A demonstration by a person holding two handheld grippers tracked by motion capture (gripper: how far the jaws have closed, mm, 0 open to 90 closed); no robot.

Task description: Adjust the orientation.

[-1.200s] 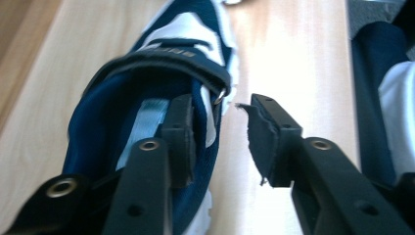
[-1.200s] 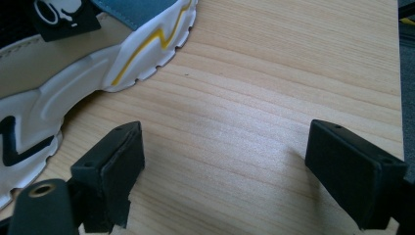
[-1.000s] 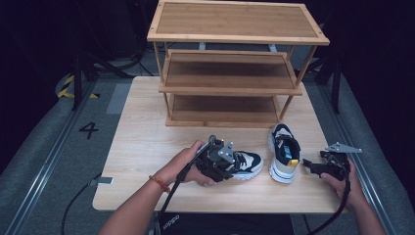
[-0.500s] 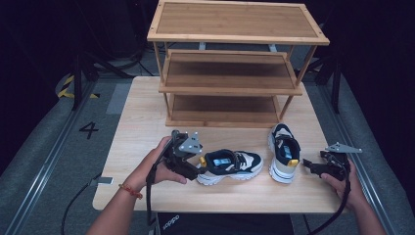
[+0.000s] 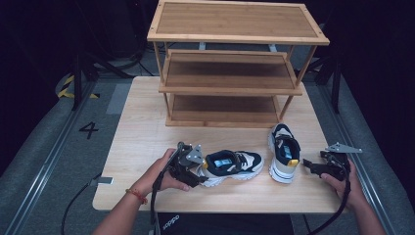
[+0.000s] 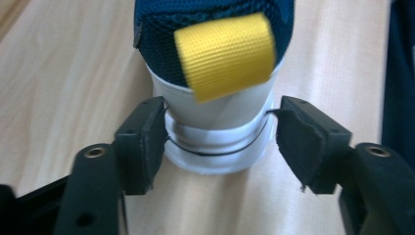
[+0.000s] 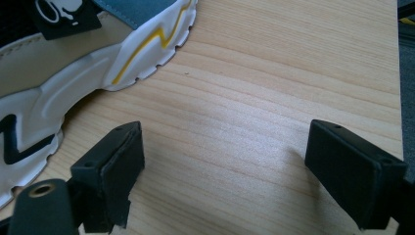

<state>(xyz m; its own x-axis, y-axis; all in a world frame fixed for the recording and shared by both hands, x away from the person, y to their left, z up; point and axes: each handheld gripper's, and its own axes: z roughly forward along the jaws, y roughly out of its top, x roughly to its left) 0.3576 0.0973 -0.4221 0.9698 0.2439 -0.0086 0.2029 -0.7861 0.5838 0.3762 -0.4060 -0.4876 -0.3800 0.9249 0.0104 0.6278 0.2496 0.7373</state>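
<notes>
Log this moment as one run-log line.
left claw: closing around heel of left shoe, one pad touching | right claw: open, empty, beside right shoe | rack: empty

Two shoes (image 5: pixel 234 167) before rack (image 5: pixel 235 73)

We see the high view lit from above: tabletop (image 5: pixel 147 122) bright and even, surroundings nearly black, picture soft and low in detail. The rack (image 5: pixel 235 63) throws soft shadows under its shelves. No glare on the wood. In the left gripper view the yellow heel tab (image 6: pixel 225 54) is blurred, too close for focus; the wood grain there is soft as well. In the right gripper view we get sharp grain, with diffuse shadows beneath the black pads (image 7: pixel 117 166).
</notes>
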